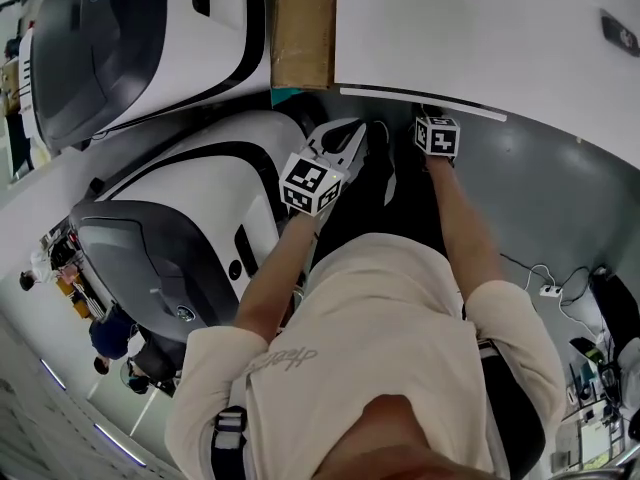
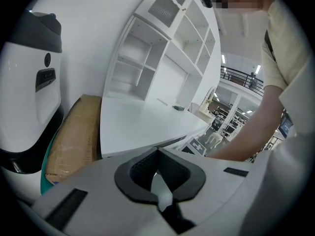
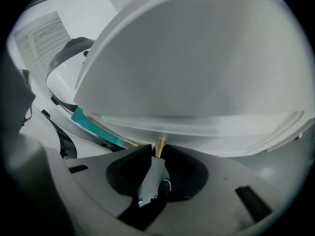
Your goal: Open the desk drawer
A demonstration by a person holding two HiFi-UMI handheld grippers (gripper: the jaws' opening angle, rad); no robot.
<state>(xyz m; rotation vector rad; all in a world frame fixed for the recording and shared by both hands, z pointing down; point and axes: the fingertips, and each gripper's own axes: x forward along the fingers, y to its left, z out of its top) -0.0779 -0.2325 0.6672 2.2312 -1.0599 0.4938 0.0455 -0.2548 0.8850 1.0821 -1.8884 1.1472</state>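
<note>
A person's cream-shirted torso (image 1: 390, 338) fills the bottom of the head view, both arms stretched forward to the front edge of a white desk (image 1: 450, 38). The right gripper (image 3: 157, 153) points steeply down at that edge. Its jaws are clenched on a small brass-coloured knob (image 3: 159, 145), which sits on the pale drawer front (image 3: 206, 132) just under the desktop. The left gripper (image 2: 157, 150) hangs just beside it, off the desk, with its jaws pressed together on nothing.

A cardboard box (image 1: 303, 28) stands against the desk's side, and large white-and-black machines (image 1: 170, 38) lie further left.

The drawer front looks flush with the desk edge, so the drawer appears closed. The grasp seems done. What probably remains is the whole pull, drawing the knob straight back toward the person.
</note>
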